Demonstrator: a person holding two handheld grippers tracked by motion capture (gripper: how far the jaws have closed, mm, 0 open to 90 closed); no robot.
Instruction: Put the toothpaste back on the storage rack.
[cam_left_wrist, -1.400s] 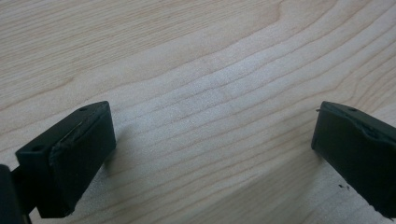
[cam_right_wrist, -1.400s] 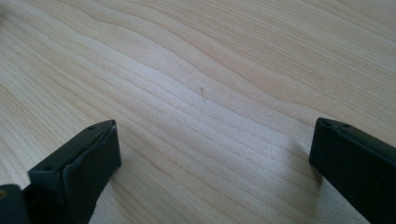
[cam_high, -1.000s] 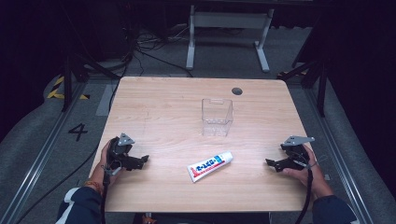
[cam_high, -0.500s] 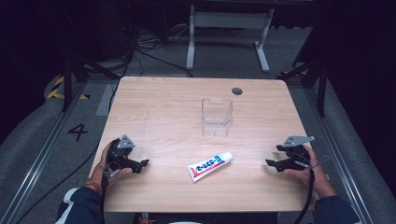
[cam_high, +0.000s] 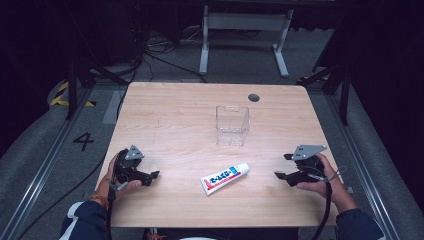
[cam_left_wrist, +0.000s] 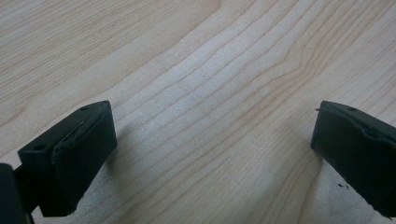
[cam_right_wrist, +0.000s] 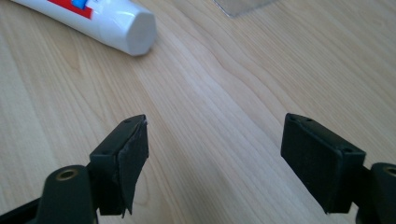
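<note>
Two grippers rest at the near edge of one broad wooden table (cam_high: 180, 115), which bears everything else in the scene. Next in size, a clear plastic box (cam_high: 232, 125) stands upright and empty near the table's middle, its mouth up, probably placed to take something in. Between it and the person, a toothpaste tube (cam_high: 225, 178) lies flat and slanted, cap end toward the right, well apart from both tools and within easy reach. The right gripper (cam_high: 285, 166) points at the tube; its jaws have just been closing yet stand spread with only bare wood between them, likely sizing up for a grasp. The left gripper (cam_high: 154, 176) waits at its own side, jaws spread wide and empty.
</note>
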